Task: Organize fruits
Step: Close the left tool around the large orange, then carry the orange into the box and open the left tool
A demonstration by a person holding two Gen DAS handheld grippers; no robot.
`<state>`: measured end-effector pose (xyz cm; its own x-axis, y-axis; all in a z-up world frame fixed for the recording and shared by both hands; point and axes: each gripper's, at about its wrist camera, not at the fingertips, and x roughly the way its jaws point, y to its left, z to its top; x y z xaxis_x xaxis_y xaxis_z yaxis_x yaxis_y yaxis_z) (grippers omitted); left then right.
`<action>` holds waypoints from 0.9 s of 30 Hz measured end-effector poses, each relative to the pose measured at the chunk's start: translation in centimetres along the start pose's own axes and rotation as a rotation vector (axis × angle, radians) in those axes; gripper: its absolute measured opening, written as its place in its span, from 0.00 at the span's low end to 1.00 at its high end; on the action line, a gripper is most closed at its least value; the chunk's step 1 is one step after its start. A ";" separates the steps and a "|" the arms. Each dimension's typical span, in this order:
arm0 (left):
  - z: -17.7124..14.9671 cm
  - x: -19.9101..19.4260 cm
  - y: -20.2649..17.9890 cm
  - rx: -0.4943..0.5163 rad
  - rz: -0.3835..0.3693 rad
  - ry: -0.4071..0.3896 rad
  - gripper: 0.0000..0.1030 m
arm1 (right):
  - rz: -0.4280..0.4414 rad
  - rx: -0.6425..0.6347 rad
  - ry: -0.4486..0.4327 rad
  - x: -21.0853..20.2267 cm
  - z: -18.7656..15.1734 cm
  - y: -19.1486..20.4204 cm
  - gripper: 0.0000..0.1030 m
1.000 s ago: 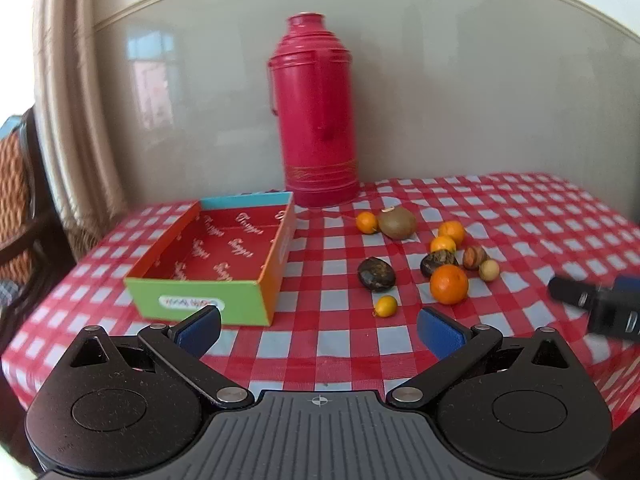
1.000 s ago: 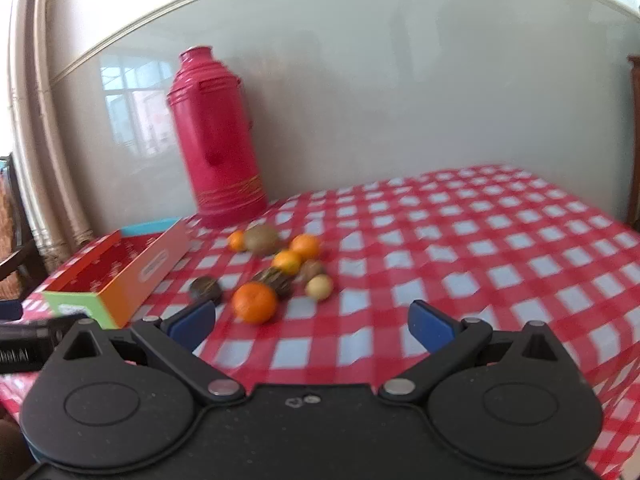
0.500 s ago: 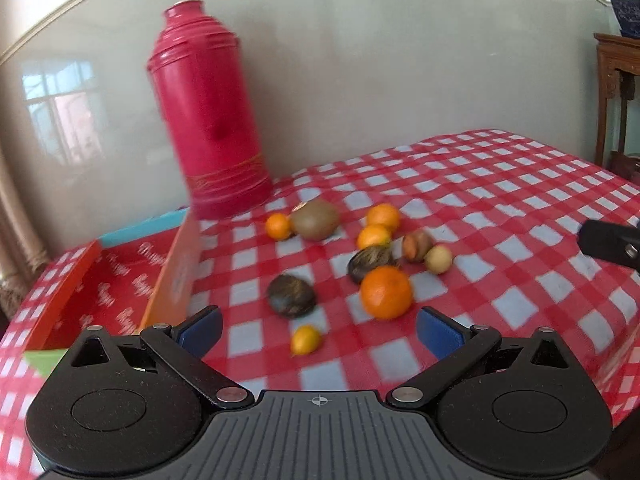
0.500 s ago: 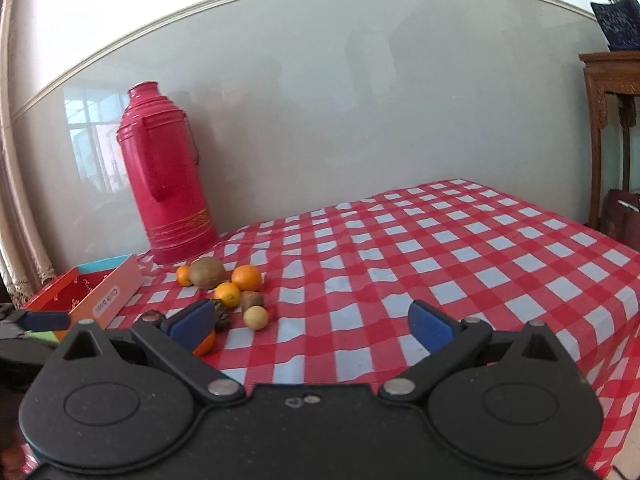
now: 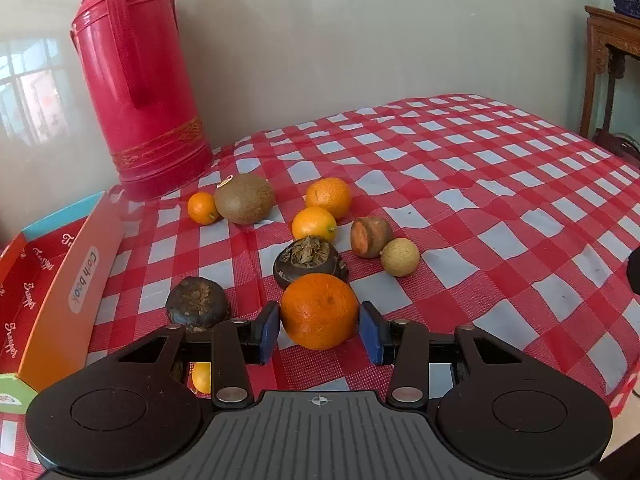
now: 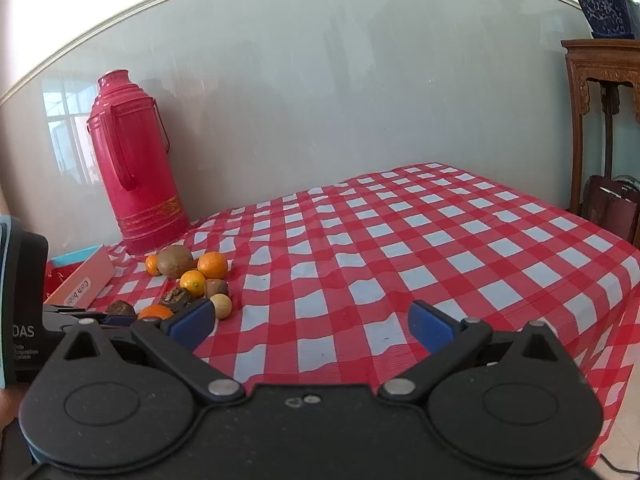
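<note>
A large orange (image 5: 320,308) sits on the checked tablecloth between the blue pads of my left gripper (image 5: 319,334). The jaws are closing, and both pads lie against the orange's sides. From the right wrist view the same orange (image 6: 156,312) shows at the near edge of the fruit pile. My right gripper (image 6: 312,324) hovers open over bare cloth to the right of the pile, with nothing between its fingers. Behind the orange lie two dark dried fruits (image 5: 308,260), a kiwi (image 5: 245,199), several small oranges (image 5: 328,198), a cut brown fruit (image 5: 370,236) and a pale round fruit (image 5: 400,257).
An orange-walled cardboard box (image 5: 72,280) with a red inside stands open at the left. A tall red thermos (image 5: 140,80) stands against the wall behind the fruit. One small yellow fruit (image 5: 201,376) lies under my left gripper. A wooden stand (image 6: 600,80) rises beyond the table's right edge.
My left gripper swung right from the box, dropped toward the fruit and narrowed its jaws around the large orange. The right gripper drifted slightly and stayed open.
</note>
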<state>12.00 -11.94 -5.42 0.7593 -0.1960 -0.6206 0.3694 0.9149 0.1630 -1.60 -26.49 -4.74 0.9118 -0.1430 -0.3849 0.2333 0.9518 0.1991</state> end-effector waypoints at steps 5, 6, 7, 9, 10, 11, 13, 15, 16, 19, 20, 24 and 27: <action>-0.5 -0.2 -0.2 0.006 0.005 -0.021 0.41 | 0.001 0.000 -0.002 -0.1 0.0 -0.1 0.95; -0.5 -0.3 -0.2 0.005 0.003 -0.022 0.41 | 0.003 0.000 -0.002 -0.1 -0.1 -0.1 0.95; -0.5 -0.4 -0.1 0.005 0.003 -0.022 0.41 | 0.004 -0.001 -0.001 -0.1 0.0 0.0 0.95; -0.5 -0.6 0.2 -0.009 0.003 -0.030 0.41 | 0.009 -0.002 0.000 -0.1 0.0 0.1 0.95; -0.6 -0.8 0.4 -0.018 0.005 -0.040 0.41 | 0.012 -0.002 0.001 0.0 0.0 0.2 0.94; -0.6 -1.2 0.6 -0.022 0.013 -0.054 0.41 | 0.016 -0.003 0.001 0.0 0.0 0.3 0.94; -0.6 -2.1 1.2 -0.031 0.035 -0.085 0.41 | 0.027 -0.006 0.001 0.0 0.0 0.6 0.94; -0.7 -3.2 2.2 -0.049 0.058 -0.119 0.41 | 0.040 -0.006 0.003 0.1 0.1 0.9 0.94; -0.6 -3.7 2.8 -0.056 0.077 -0.135 0.41 | 0.050 -0.005 0.006 0.2 0.1 1.2 0.94; -0.6 -5.4 5.6 -0.095 0.153 -0.182 0.41 | 0.081 -0.015 0.016 0.5 0.0 2.3 0.94; -0.6 -5.9 6.7 -0.115 0.179 -0.193 0.41 | 0.091 -0.023 0.020 0.6 0.0 2.9 0.94; -0.9 -6.5 11.9 -0.184 0.307 -0.185 0.41 | 0.138 -0.057 0.037 1.1 -0.2 5.0 0.95; -1.6 -5.6 16.9 -0.295 0.386 -0.121 0.41 | 0.170 -0.083 0.056 1.5 -0.5 6.6 0.95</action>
<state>13.17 5.22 -0.40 0.8737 0.1535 -0.4615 -0.1053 0.9861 0.1286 1.16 -20.35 -4.45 0.9151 0.0352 -0.4017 0.0464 0.9804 0.1915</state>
